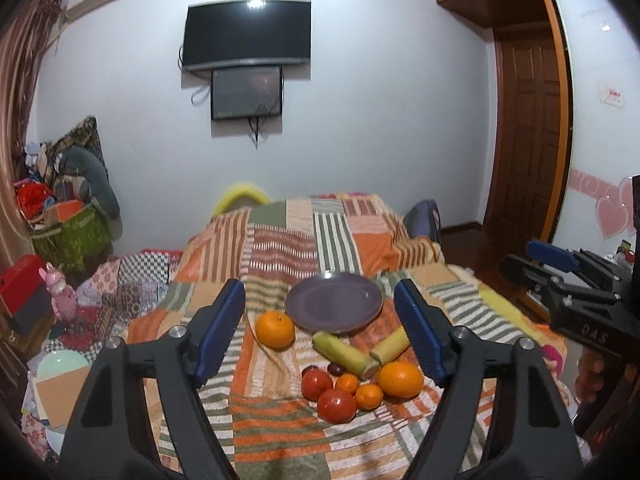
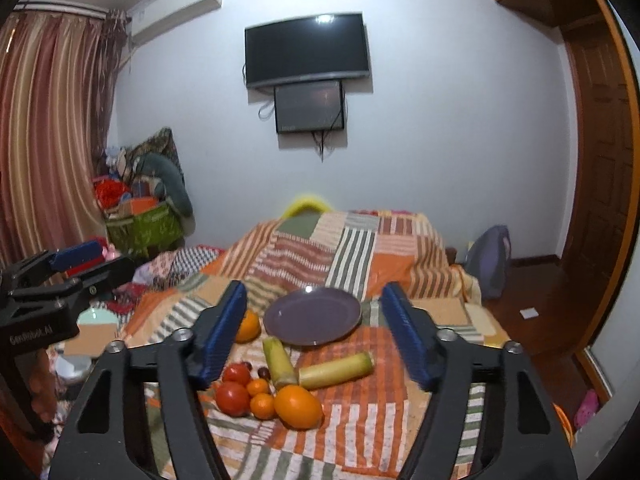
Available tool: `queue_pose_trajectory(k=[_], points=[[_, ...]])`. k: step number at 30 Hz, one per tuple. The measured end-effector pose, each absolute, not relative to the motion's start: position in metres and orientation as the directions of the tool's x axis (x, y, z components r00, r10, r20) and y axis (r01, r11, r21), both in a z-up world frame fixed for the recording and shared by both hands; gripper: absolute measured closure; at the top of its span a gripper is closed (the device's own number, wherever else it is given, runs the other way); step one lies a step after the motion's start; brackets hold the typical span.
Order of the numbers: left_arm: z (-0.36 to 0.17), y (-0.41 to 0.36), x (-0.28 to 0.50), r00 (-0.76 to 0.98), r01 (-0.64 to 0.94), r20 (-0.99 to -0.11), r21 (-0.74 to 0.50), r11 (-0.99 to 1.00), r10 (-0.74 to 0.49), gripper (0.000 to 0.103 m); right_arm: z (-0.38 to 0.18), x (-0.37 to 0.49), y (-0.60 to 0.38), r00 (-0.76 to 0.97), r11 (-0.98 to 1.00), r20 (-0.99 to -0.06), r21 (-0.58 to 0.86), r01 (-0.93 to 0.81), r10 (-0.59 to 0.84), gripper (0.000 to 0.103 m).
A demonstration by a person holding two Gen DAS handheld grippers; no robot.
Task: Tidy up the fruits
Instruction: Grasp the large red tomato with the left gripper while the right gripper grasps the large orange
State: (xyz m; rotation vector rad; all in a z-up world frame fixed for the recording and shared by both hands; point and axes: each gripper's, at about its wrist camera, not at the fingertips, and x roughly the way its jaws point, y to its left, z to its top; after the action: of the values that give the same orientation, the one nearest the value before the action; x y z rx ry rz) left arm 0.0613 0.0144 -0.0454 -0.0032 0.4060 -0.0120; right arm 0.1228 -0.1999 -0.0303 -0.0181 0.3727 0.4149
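Fruits [image 1: 352, 376] lie beside purple plate [image 1: 334, 304]; left gripper [image 1: 320, 312] and right gripper [image 2: 312, 316] spread wide, holding nothing.

Left gripper [image 1: 320, 320] jaws wide apart, frame centre; purple plate [image 1: 334, 303] between them, oranges [image 1: 400, 379], tomatoes [image 1: 337, 405] lower centre on patchwork quilt [image 1: 280, 248].

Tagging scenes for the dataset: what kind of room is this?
Most likely a home bedroom: a bed under a patchwork bedspread, a wall-mounted TV, curtains and an air conditioner.
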Motion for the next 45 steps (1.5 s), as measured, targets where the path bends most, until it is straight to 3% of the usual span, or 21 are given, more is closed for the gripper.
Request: queue_pose_trajectory(k=[5, 10, 12, 17, 19, 27, 41, 45], points=[[-0.070, 0.021, 0.079, 0.888, 0.019, -0.460, -0.022, 1.000, -0.027, 0.033, -0.047, 0.134, -0.199, 0.805, 0.903, -0.436, 0.045, -0.428, 0.403, 0.067], [-0.099, 0.029, 0.100, 0.833, 0.014, -0.552, -0.035, 0.999, -0.031, 0.033, -0.068, 0.145, -0.197, 0.751, 0.893, -0.518, 0.057, -0.446, 0.409, 0.068], [-0.112, 0.031, 0.108, 0.804, 0.018, -0.593, -0.053, 0.998, -0.046, 0.033, -0.074, 0.150, -0.199, 0.731, 0.890, -0.543, 0.071, -0.451, 0.413, 0.068], [-0.143, 0.030, 0.125, 0.732, 0.028, -0.678, -0.068, 0.997, -0.067, 0.033, -0.090, 0.162, -0.198, 0.685, 0.882, -0.591, 0.104, -0.459, 0.426, 0.047], [-0.156, 0.028, 0.129, 0.705, 0.035, -0.706, -0.067, 0.997, -0.072, 0.033, -0.097, 0.165, -0.195, 0.668, 0.880, -0.611, 0.106, -0.463, 0.425, 0.044], [-0.197, 0.020, 0.145, 0.613, 0.062, -0.781, -0.099, 0.993, -0.116, 0.033, -0.124, 0.183, -0.182, 0.585, 0.864, -0.674, 0.166, -0.476, 0.452, 0.044], [-0.231, 0.017, 0.161, 0.546, 0.059, -0.821, -0.158, 0.986, -0.164, 0.033, -0.167, 0.202, -0.166, 0.478, 0.845, -0.740, 0.228, -0.483, 0.473, 0.042], [-0.236, 0.016, 0.163, 0.536, 0.066, -0.822, -0.186, 0.980, -0.192, 0.043, -0.175, 0.206, -0.160, 0.457, 0.840, -0.753, 0.231, -0.490, 0.473, 0.042]])
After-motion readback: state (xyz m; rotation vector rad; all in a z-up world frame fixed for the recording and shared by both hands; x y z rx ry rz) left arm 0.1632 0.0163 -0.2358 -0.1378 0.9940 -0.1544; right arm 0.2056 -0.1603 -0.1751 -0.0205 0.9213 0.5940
